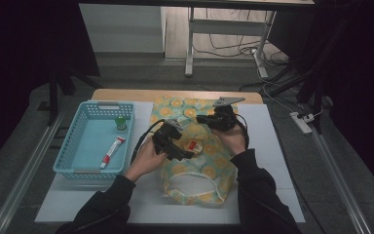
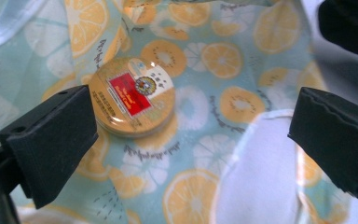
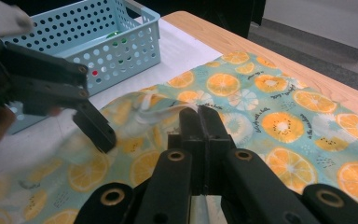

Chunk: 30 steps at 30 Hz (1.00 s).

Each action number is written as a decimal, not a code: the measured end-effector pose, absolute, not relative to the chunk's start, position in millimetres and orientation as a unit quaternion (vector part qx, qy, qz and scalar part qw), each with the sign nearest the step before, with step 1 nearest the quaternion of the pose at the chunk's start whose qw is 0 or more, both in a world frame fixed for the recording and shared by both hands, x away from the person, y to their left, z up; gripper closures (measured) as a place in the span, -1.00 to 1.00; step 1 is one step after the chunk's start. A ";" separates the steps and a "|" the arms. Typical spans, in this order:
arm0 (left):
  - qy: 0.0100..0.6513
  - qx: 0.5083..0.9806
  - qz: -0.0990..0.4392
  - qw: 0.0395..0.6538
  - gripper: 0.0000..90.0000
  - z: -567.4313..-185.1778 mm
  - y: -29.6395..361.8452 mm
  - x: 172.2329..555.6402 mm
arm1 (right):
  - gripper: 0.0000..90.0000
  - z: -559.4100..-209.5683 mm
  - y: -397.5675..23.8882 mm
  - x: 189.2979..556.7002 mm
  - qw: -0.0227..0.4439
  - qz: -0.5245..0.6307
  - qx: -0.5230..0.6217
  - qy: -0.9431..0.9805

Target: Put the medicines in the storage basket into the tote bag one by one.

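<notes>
A cloth bag [image 1: 209, 170] printed with orange slices lies in the middle of the table, its white-lined mouth toward me. On its fabric [image 2: 223, 60] rests a round tin [image 1: 193, 145] with a red label [image 2: 133, 95]. My left gripper [image 1: 182, 148] hovers just above the tin, open [image 2: 191, 121], and the tin lies free by its left jaw. My right gripper [image 1: 202, 118] is farther back, shut [image 3: 198, 114] on a pale fold at the bag's [image 3: 279, 93] edge. In the right gripper view, one finger [image 3: 95, 128] of the left gripper hangs over the cloth.
A light blue perforated basket [image 1: 70, 136] stands at the left on a white mat [image 1: 272, 146]. It holds a red-and-white tube [image 1: 112, 151] and a small green-capped bottle [image 1: 121, 123]. The basket's wall [image 3: 121, 56] is close to the bag. The wooden table edge [image 1: 126, 95] runs behind.
</notes>
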<state>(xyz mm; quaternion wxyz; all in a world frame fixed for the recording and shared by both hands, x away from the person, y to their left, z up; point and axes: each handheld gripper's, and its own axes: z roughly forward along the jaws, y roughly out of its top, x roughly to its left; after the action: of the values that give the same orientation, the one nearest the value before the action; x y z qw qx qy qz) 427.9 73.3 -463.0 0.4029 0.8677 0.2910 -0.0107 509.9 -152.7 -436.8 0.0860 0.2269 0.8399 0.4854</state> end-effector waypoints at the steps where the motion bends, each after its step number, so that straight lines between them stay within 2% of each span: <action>1: 0.292 0.868 -0.013 0.402 -0.98 -462.1 75.3 426.7 | 1.00 -437.3 -152.4 509.8 0.085 0.485 0.227 0.840; 6: 0.293 0.861 -0.012 0.417 -1.00 -458.3 89.1 420.9 | 1.00 -438.2 -152.2 509.9 0.085 0.483 0.229 0.841; 14: 0.307 0.850 0.020 0.428 -1.00 -449.6 114.8 411.9 | 1.00 -438.1 -151.7 509.6 0.084 0.484 0.229 0.841; 30: 0.343 0.844 0.045 0.411 -1.00 -445.5 165.1 399.6 | 1.00 -439.2 -149.9 509.2 0.081 0.480 0.230 0.843</action>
<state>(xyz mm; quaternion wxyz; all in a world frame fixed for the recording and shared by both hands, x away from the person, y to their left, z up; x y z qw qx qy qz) 399.6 165.1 -445.5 0.4110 0.8435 0.3428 0.0451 509.2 -149.9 -439.2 0.0809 0.2300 0.8429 0.4796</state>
